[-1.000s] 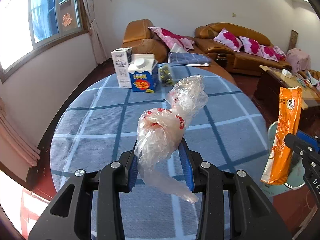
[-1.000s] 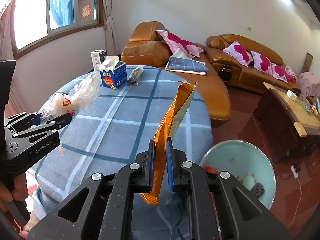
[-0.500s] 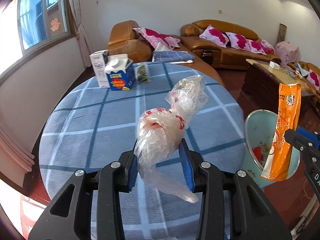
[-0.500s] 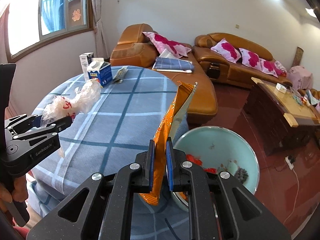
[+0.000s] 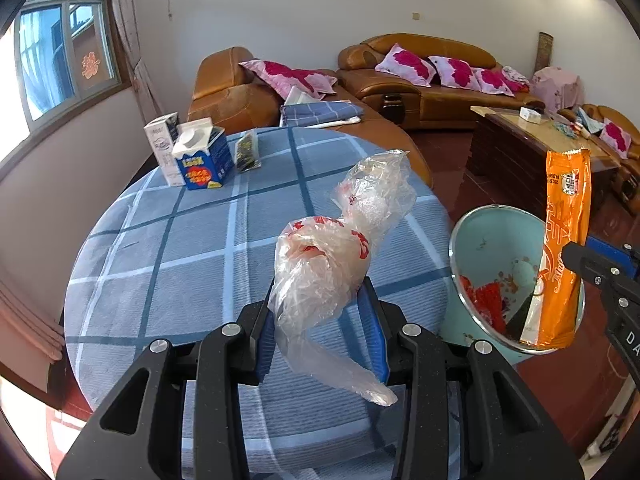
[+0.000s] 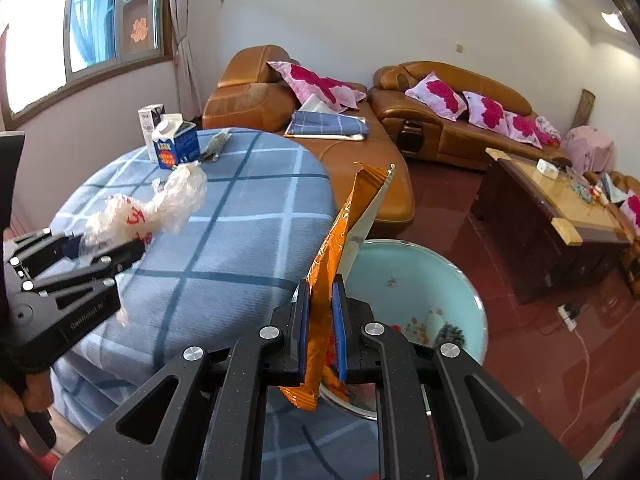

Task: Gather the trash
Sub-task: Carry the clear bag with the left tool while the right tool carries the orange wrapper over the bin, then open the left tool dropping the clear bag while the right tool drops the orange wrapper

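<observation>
Between the pads of my left gripper (image 5: 320,332) I hold a crumpled plastic bag (image 5: 340,248), clamped at its lower bunch; it is light, soft and slippery, so I judge a hold on the thickest wad safest. My right gripper (image 6: 320,324) pinches an orange wrapper (image 6: 344,232) near its bottom, thin and floppy. Just beyond and below it sits the bin (image 6: 452,264); the table (image 5: 192,248) extends ahead of the left tool.

"LOOK" on blue carton (image 5: 205,163), "GenRobot.AI" on left gripper (image 6: 86,314)
</observation>
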Action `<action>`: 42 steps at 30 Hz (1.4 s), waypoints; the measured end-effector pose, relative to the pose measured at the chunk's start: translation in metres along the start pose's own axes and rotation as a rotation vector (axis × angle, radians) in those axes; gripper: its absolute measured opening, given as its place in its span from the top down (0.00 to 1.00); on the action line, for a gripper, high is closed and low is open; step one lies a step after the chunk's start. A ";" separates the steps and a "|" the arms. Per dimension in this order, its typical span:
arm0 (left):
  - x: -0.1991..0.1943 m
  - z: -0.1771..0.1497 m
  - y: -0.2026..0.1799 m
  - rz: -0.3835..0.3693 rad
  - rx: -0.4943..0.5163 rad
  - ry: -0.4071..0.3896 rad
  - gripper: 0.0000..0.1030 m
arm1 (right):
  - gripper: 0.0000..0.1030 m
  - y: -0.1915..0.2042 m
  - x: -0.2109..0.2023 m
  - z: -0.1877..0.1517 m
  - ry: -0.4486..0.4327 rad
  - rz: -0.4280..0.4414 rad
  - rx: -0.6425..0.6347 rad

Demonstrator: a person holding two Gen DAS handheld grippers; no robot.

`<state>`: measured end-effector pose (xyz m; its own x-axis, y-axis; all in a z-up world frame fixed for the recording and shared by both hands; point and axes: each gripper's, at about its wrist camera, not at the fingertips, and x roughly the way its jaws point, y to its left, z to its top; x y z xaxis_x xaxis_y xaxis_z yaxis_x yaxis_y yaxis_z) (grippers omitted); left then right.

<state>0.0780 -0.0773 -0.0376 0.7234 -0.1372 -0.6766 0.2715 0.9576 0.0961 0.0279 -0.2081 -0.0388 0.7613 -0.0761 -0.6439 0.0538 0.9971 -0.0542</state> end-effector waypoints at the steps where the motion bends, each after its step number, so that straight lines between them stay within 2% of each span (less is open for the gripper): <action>1: 0.000 0.001 -0.004 -0.003 0.007 -0.001 0.63 | 0.89 -0.005 0.000 -0.001 0.002 -0.001 0.007; 11: 0.003 0.014 -0.050 -0.024 0.079 -0.022 0.63 | 0.89 -0.046 0.000 -0.009 0.012 -0.045 0.025; 23: 0.023 0.023 -0.101 -0.074 0.140 -0.001 0.63 | 0.89 -0.096 0.014 -0.020 0.047 -0.079 0.135; 42: 0.072 0.025 -0.147 -0.094 0.134 0.082 0.63 | 0.89 -0.119 0.053 -0.031 0.109 -0.093 0.191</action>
<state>0.1057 -0.2346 -0.0826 0.6386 -0.1980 -0.7437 0.4214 0.8985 0.1226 0.0417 -0.3313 -0.0897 0.6739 -0.1574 -0.7219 0.2497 0.9681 0.0221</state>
